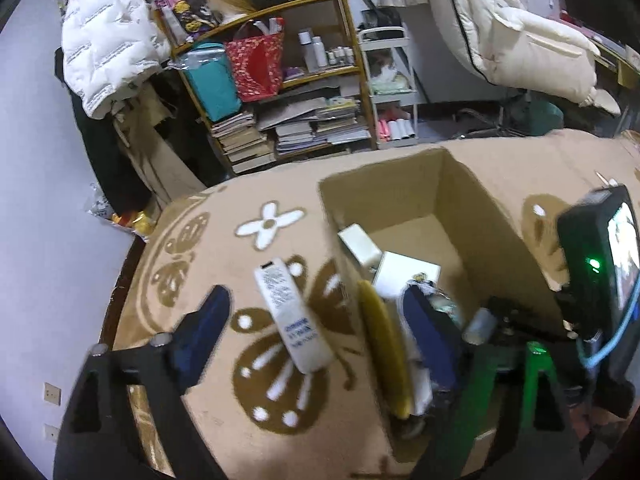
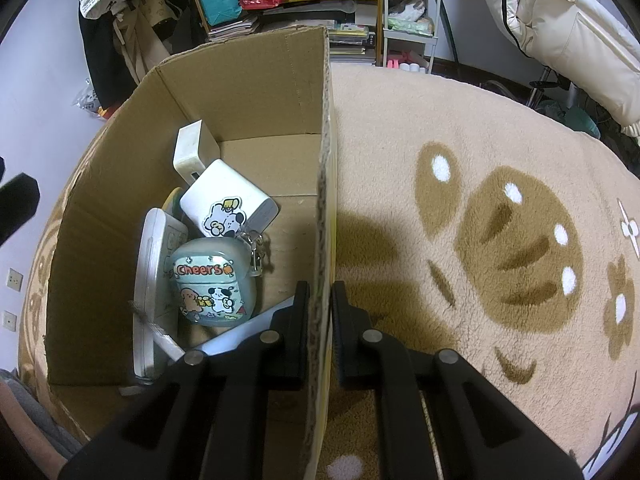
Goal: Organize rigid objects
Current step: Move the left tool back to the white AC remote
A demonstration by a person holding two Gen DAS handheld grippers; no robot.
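Observation:
A white tube (image 1: pixel 292 316) with printed text lies on the tan blanket just left of an open cardboard box (image 1: pixel 400 188). My left gripper (image 1: pixel 316 300) is open and spans both the tube and the box's near wall, touching neither that I can see; its right finger (image 1: pixel 424 320) hangs over the box's inside. In the right wrist view, my right gripper (image 2: pixel 321 290) is shut on the box's right wall (image 2: pixel 326 160). The box holds a white charger (image 2: pixel 192 152), a white power bank (image 2: pixel 228 200) with a cartoon sticker, a "Cheers" earbud case (image 2: pixel 212 284) and a flat white slab (image 2: pixel 152 280).
The box stands on a tan blanket (image 2: pixel 480 160) with brown butterfly and flower patterns. Behind it are a cluttered wooden shelf (image 1: pixel 280 60) with books and bags, a white trolley (image 1: pixel 388 80), hanging coats and pale bedding (image 1: pixel 520 20). The right gripper's camera unit (image 1: pixel 600 260) is at the box's right.

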